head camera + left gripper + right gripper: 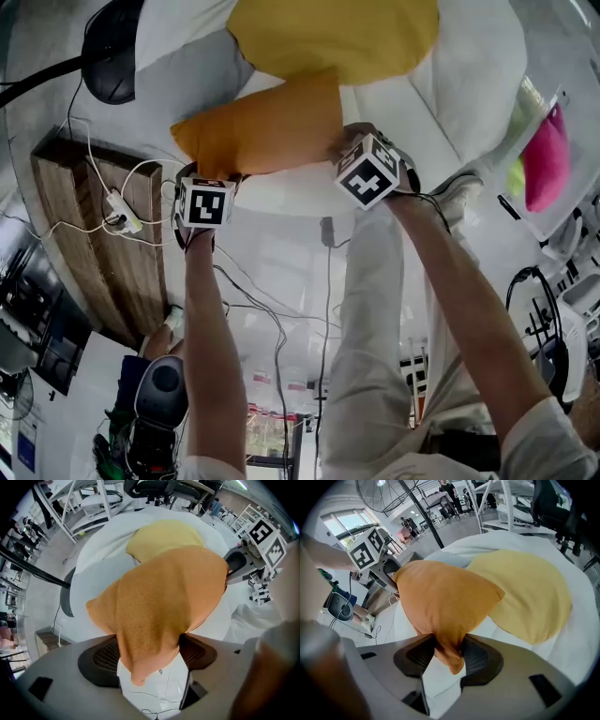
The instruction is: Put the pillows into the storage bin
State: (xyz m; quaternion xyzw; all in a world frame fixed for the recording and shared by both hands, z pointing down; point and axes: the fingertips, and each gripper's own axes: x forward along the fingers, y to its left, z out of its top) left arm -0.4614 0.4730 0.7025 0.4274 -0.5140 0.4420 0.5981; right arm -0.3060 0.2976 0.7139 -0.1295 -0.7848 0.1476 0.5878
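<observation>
glossy pale floor [281, 267]; low wooden table [82, 230] on it, white power strip [122, 215] and cables [89, 141] across the table's top.

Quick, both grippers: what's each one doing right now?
Left gripper: jaws closed on the orange pillow.
Right gripper: jaws closed on the same pillow.

Grey hand-held grippers [150, 657] [449, 654], black ribbed pads [105, 656], black-and-white marker cubes [206, 203], pale trousers [370, 309]
</observation>
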